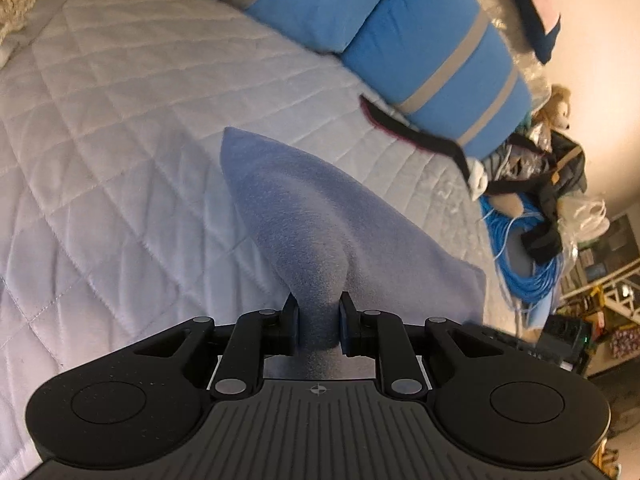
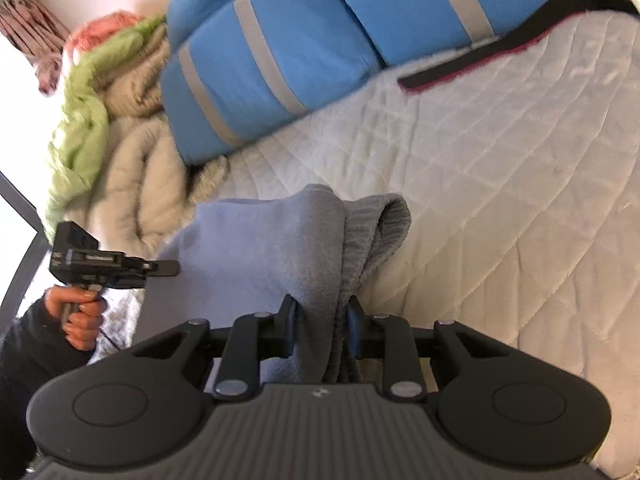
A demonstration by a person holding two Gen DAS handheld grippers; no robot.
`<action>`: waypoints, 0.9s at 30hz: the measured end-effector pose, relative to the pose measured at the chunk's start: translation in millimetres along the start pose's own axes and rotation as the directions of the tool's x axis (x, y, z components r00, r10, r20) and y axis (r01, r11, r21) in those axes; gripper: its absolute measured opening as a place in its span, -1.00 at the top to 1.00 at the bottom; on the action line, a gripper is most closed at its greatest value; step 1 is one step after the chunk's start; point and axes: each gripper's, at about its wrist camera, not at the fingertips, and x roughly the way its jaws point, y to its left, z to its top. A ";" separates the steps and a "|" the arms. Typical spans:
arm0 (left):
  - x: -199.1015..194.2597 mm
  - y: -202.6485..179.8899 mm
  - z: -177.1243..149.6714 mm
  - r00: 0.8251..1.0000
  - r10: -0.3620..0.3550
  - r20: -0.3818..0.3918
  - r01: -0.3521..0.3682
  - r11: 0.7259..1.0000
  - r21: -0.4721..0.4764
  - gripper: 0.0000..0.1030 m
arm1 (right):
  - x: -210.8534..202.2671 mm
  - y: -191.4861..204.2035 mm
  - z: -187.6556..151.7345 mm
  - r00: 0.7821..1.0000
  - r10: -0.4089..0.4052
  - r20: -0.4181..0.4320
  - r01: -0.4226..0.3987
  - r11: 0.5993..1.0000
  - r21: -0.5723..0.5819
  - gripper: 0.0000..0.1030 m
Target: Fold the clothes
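A grey fleece garment [image 1: 320,216] hangs lifted over the white quilted bed [image 1: 120,120]. My left gripper [image 1: 319,322] is shut on a bunched fold of it, and the cloth fans out ahead to a point. In the right wrist view my right gripper [image 2: 322,326] is shut on the same grey garment [image 2: 256,248] at its ribbed hem [image 2: 380,232]. The left gripper [image 2: 116,266] shows at the left edge of that view, held by a hand [image 2: 80,312], with the cloth stretched between the two grippers.
Blue pillows with grey stripes [image 1: 420,48] lie along the far side of the bed, with a black strap [image 1: 412,132] beside them. Beige and green jackets [image 2: 120,140] are piled at the bed's end. A blue cable coil [image 1: 528,264] and a plush toy [image 1: 556,108] sit beyond the bed's edge.
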 end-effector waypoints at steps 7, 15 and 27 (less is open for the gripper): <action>19.1 28.3 -3.9 1.000 -0.008 0.007 0.008 1.000 -0.025 0.31 | -0.6 2.0 -4.7 0.996 -0.076 0.040 0.081 0.986 -0.148 -0.53; -6.4 -1.0 -6.8 0.988 0.126 0.093 -0.144 0.965 0.220 -0.28 | -2.2 8.8 -12.2 0.985 -0.143 0.101 0.169 0.926 -0.337 -1.00; -38.5 -58.9 -24.7 0.982 0.102 0.161 -0.190 0.591 0.784 -0.52 | 1.6 58.7 -21.5 1.000 -0.023 0.017 0.027 0.571 -0.820 -1.00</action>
